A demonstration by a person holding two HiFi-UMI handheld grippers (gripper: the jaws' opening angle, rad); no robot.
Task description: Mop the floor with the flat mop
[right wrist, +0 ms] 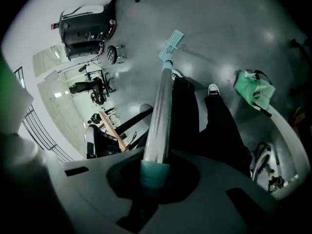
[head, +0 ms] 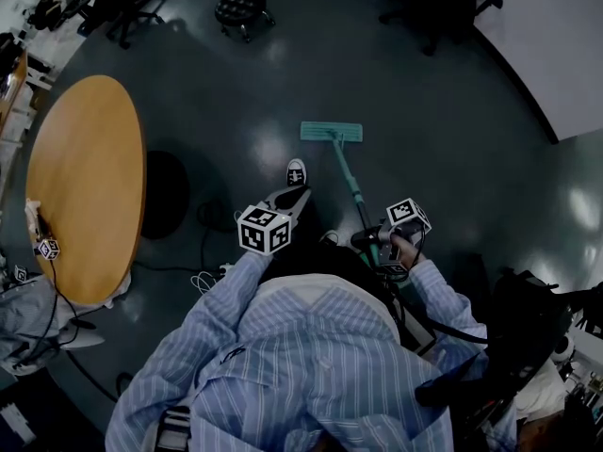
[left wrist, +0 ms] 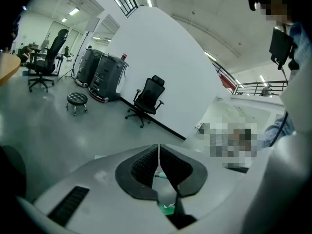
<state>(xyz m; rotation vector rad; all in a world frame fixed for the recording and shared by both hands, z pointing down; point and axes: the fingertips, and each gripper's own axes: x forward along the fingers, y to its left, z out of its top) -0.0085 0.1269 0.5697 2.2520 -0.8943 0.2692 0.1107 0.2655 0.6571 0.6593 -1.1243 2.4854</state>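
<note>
On floor (head: 452,111), flat mop (head: 332,132) seemingly mid-stroke; right gripper (head: 375,245) jaws clamp handle (head: 347,172), left gripper (head: 294,198) jaws together, empty; next, likely steady push.

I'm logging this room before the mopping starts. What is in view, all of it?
Flat mop: one, teal, head down on the floor ahead.
Round table: one, wooden, at left.
Stool: one, black, far ahead.
Office chairs: at least two, black, far side.
Cables: several, beside the table.
Shoes: two, black and white.
Left gripper: grey, shut, empty.
Right gripper: grey, shut on the mop handle.
</note>
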